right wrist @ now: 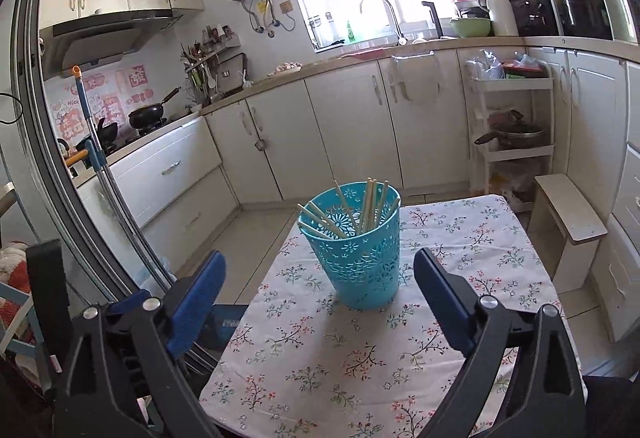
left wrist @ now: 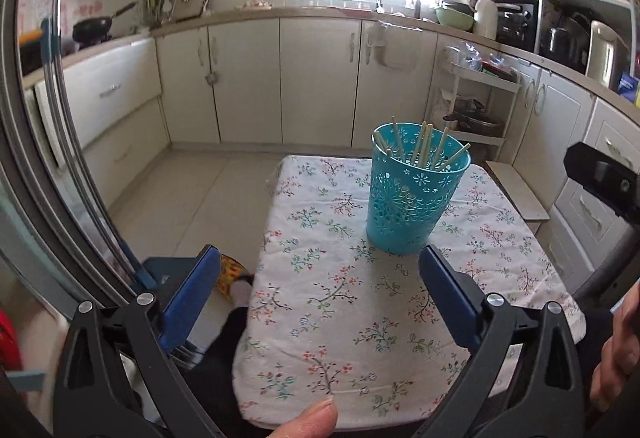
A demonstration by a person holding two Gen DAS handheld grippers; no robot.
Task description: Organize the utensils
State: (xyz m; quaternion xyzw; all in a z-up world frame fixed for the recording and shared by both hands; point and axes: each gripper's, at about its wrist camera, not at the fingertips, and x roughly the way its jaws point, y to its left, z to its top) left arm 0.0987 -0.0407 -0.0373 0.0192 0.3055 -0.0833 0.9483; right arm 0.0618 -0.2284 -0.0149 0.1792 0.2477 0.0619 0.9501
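Note:
A turquoise perforated holder stands upright on the floral tablecloth and holds several pale wooden chopsticks. It also shows in the right wrist view, with the chopsticks leaning inside it. My left gripper is open and empty, its blue pads set wide, just short of the holder. My right gripper is open and empty too, with the holder standing just beyond its jaws. Part of the right gripper's body shows at the right edge of the left wrist view.
The small table's cloth ends close to the holder on the far side. Tiled floor lies to the left. White kitchen cabinets line the back. A white rack with pans and a low stool stand to the right. A mop leans at the left.

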